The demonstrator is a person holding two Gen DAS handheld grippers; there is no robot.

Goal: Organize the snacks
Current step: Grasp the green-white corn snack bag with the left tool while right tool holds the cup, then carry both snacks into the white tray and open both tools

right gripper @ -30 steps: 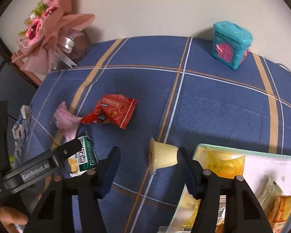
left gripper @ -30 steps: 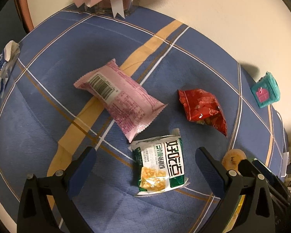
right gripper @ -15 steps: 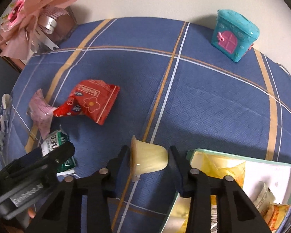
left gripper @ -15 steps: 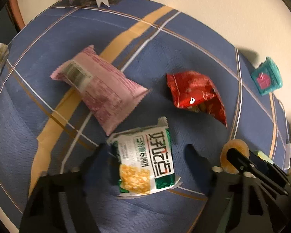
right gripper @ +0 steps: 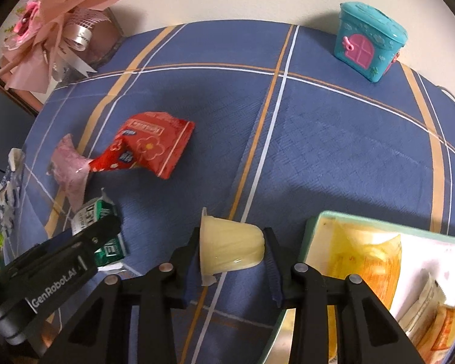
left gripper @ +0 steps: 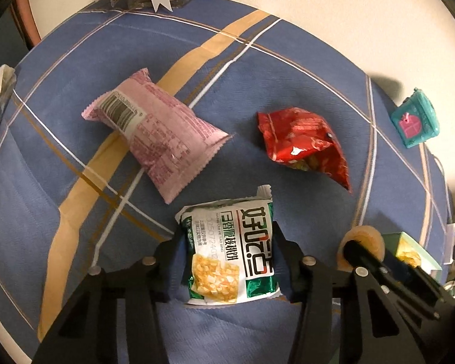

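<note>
The task is only partly done, as I judge it. The tray point(right gripper: 312, 227) at the lower right of the right wrist view already holds several snacks, among them a yellow packet point(right gripper: 370, 261) and some small sachets point(right gripper: 430, 303). The left gripper point(left gripper: 227, 257) has just been closing, and its jaws now press on both sides of the green and white packet point(left gripper: 230, 251), which lies on the blue tablecloth point(left gripper: 288, 75). The right gripper point(right gripper: 230, 248) has also just been closing and now holds the pale jelly cup point(right gripper: 230, 248), lying on its side just beside the tray. Both snacks seem not yet lifted, so they must go to the tray. The pink packet point(left gripper: 157, 133) and the red packet point(left gripper: 303, 139) lie free on the cloth, well apart from the tray, and they remain for later.
</note>
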